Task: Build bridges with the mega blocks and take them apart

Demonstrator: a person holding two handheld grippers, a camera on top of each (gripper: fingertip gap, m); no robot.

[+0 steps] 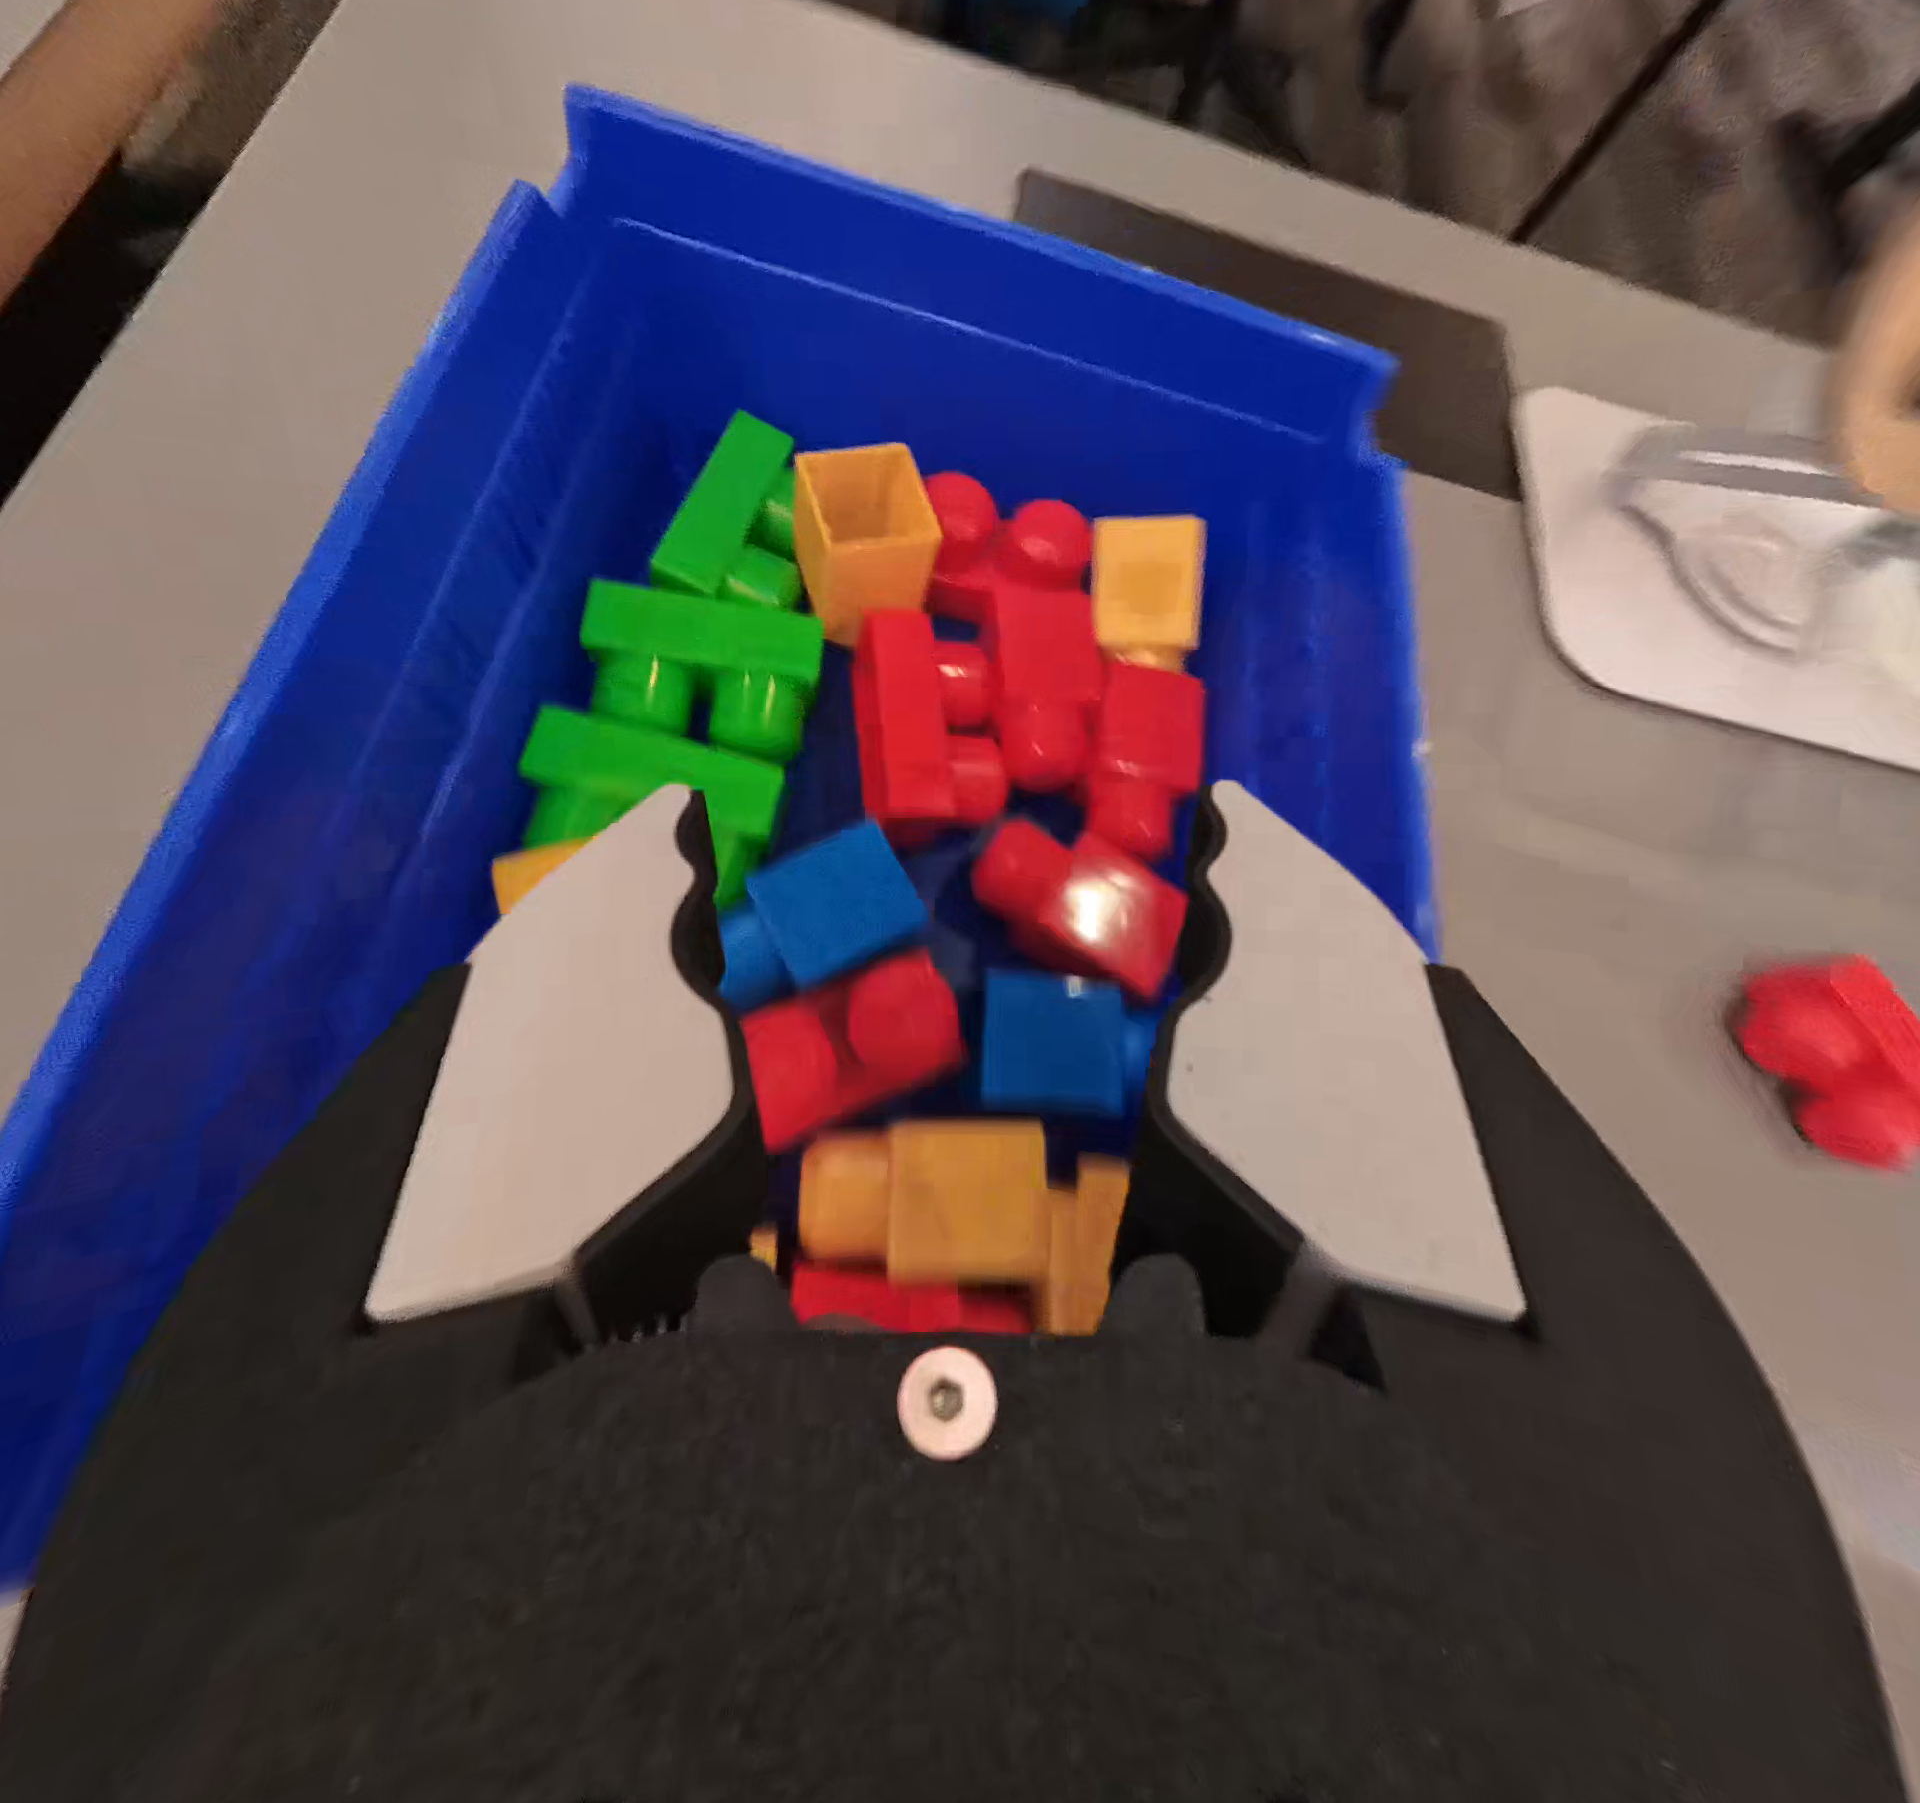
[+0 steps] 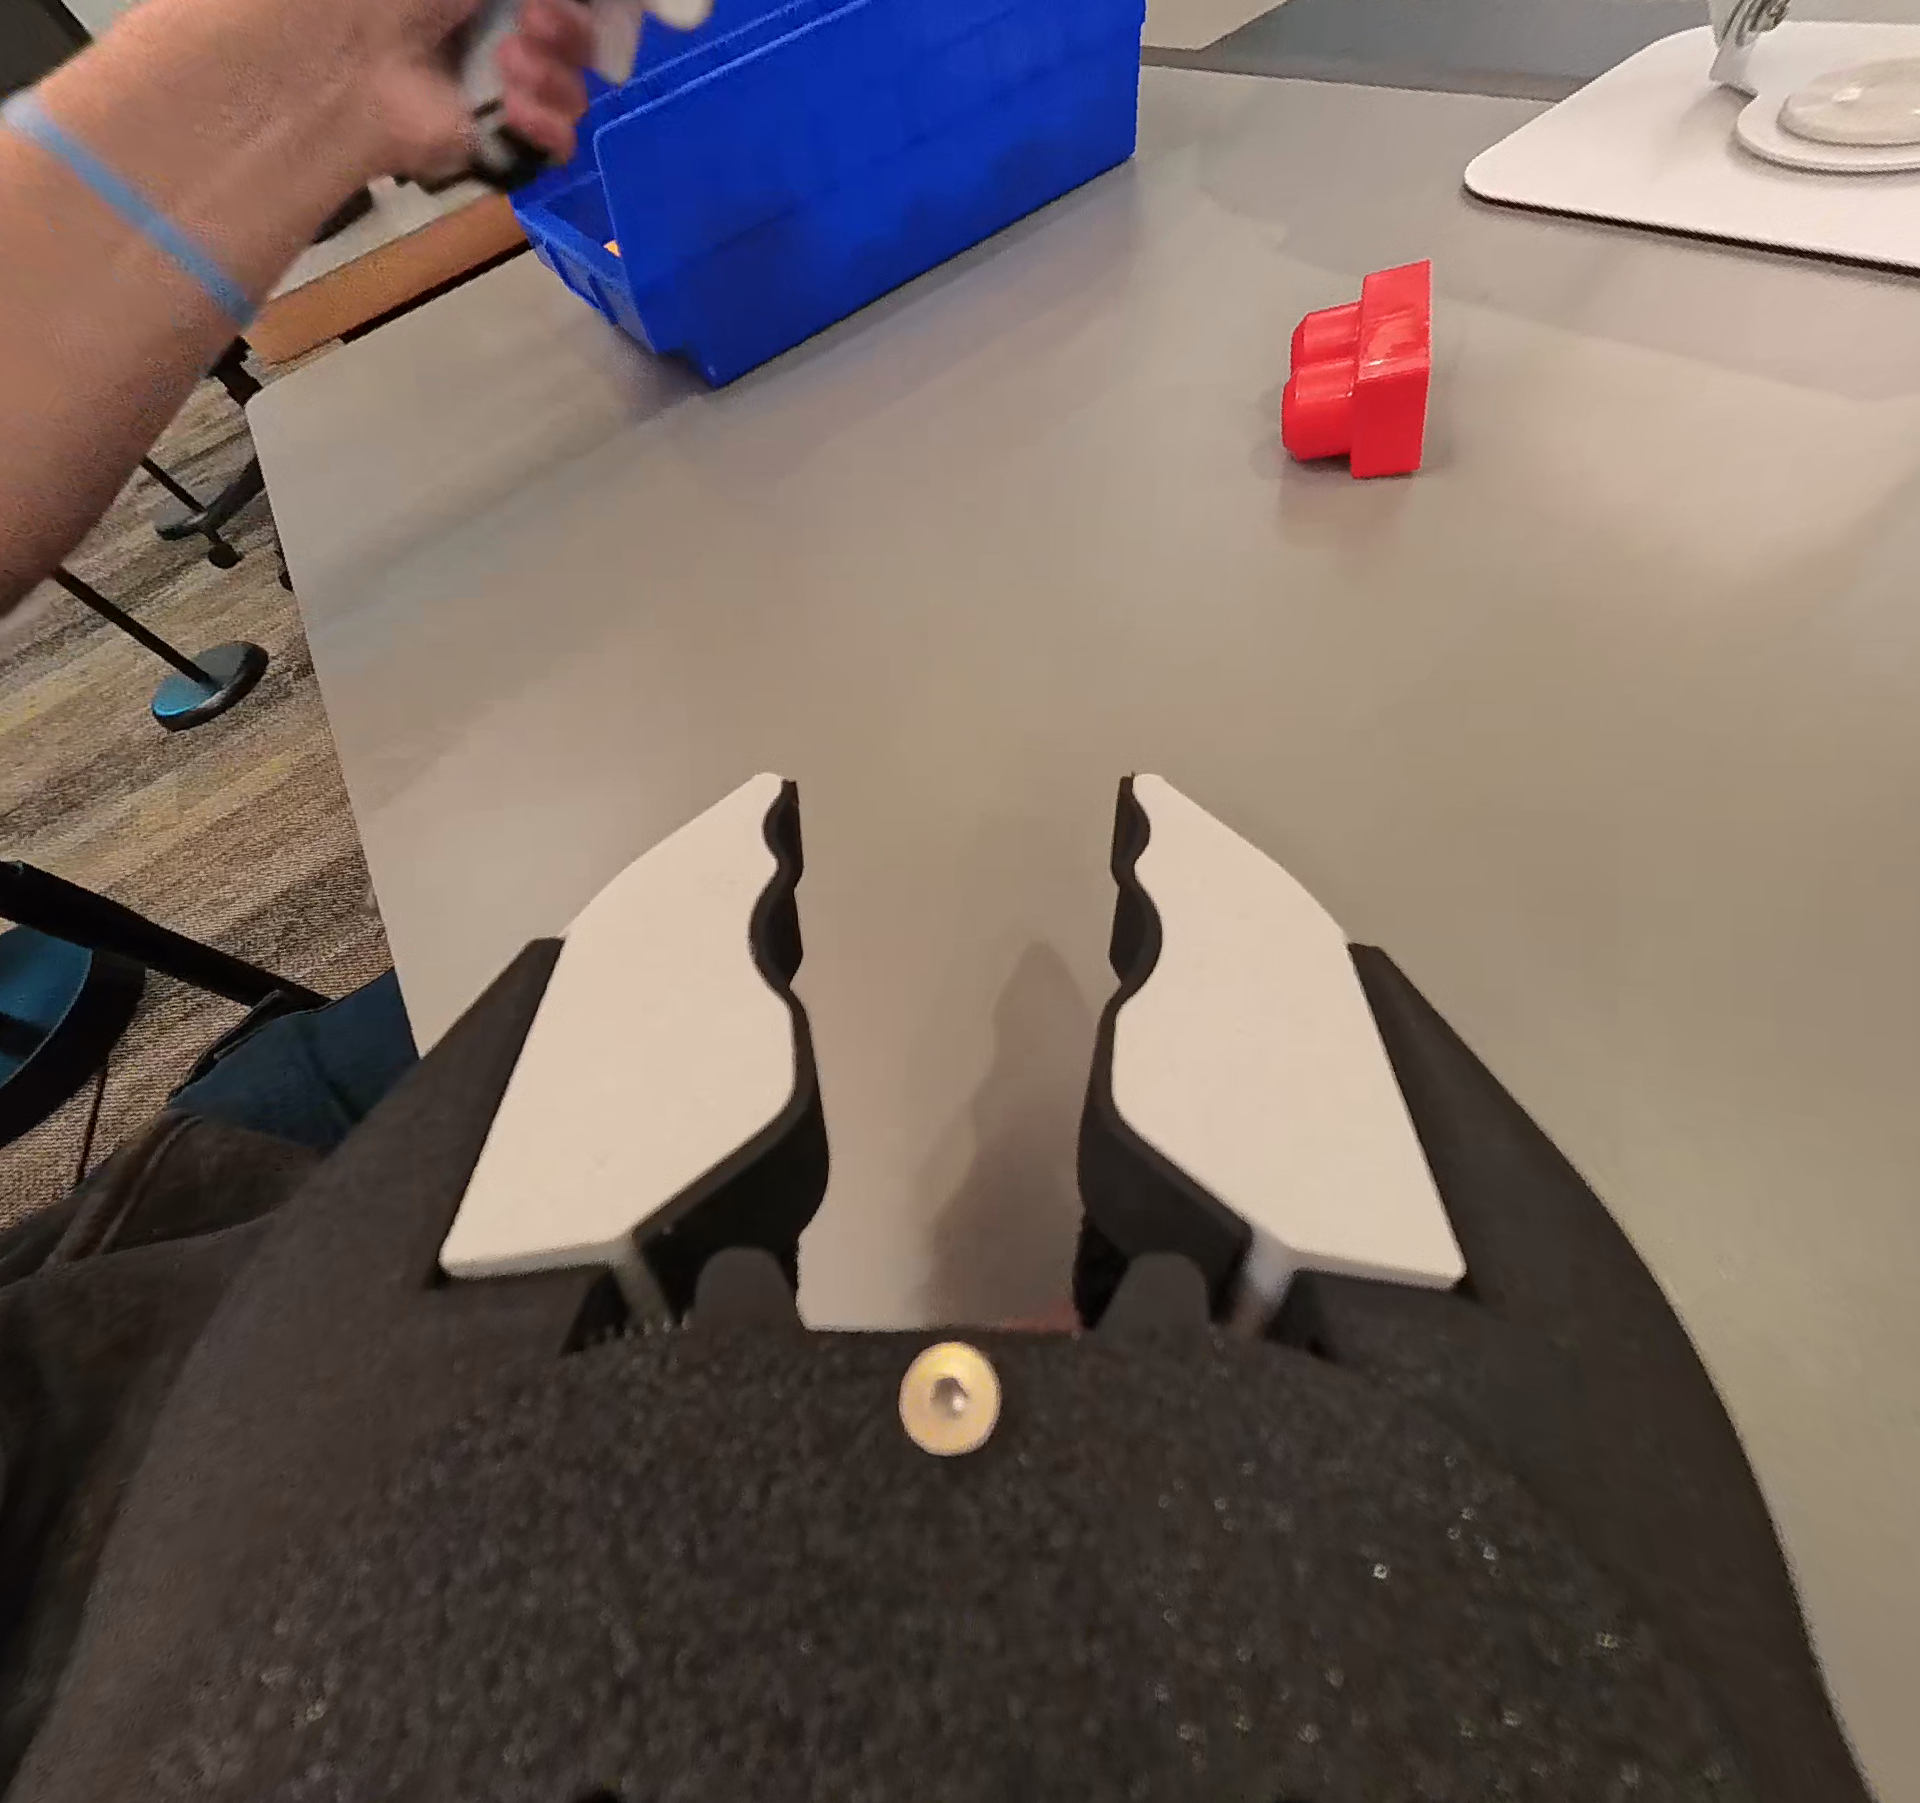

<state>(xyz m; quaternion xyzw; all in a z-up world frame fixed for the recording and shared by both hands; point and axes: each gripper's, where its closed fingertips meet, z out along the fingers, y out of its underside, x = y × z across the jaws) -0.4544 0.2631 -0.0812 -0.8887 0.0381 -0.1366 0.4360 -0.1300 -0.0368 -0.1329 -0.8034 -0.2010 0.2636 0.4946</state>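
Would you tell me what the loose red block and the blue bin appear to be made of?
The red block looks like glossy moulded plastic, given the bright highlights on its studs. The blue bin seems to be duller rigid plastic, with moulded ribs and no sharp glare.

A white stand base (image 2: pixel 1621 164) rests on the grey table (image 2: pixel 935 558).

I see red, green, blue and yellow blocks (image 1: pixel 935 818) piled in the blue bin (image 1: pixel 416 714); one red block (image 2: pixel 1361 377) lies sideways on the counter (image 2: pixel 935 610).
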